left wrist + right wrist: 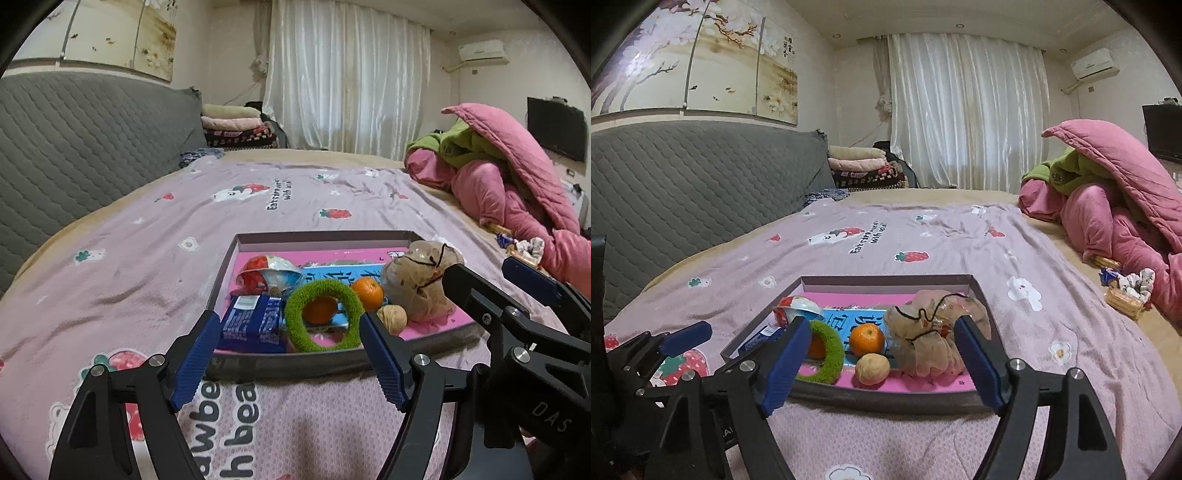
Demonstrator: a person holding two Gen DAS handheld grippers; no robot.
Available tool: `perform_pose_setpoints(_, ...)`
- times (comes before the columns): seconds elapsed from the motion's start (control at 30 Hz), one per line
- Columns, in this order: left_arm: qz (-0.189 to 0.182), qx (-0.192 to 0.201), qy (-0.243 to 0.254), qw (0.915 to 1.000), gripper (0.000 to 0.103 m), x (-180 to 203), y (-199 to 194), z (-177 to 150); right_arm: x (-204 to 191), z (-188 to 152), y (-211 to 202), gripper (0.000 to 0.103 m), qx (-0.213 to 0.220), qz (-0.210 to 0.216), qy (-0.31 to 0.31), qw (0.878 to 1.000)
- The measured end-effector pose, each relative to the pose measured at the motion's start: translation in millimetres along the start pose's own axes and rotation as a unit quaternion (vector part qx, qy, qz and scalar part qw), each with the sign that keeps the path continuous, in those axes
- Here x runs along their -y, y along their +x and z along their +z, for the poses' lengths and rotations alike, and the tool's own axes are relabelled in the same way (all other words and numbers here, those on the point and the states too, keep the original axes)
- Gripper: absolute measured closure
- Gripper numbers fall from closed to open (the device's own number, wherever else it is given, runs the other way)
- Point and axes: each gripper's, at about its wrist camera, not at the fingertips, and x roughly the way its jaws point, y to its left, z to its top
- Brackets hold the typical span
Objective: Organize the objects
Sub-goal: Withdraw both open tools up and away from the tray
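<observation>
A shallow dark box with a pink floor [227,273] [977,295] lies on the bed. It holds a green fuzzy ring [323,320] [831,352], two oranges [366,291] [867,339], a walnut [392,318] [873,368], a blue packet [253,325], a red and white bowl [267,275] [796,314], a blue book and a beige cloth bundle [417,284] [931,339]. My left gripper [291,360] is open and empty before the box's near edge. My right gripper [882,363] is open and empty beside it, to the right.
The bed has a pink strawberry-print sheet [258,206]. A pink and green quilt heap [509,177] [1108,199] lies at the right, with small snack packets [1123,295] beside it. A grey quilted headboard [81,140] stands at the left.
</observation>
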Motion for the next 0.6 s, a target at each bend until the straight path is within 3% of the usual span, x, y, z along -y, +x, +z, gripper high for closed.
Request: perform_pose_setpoints(0.6, 0.011, -0.020, -0.006, 0.9997, 0.024, 5, -26, -21, 8, -24, -39, 0.021, -0.007, -0.009, 0.029, 1.000)
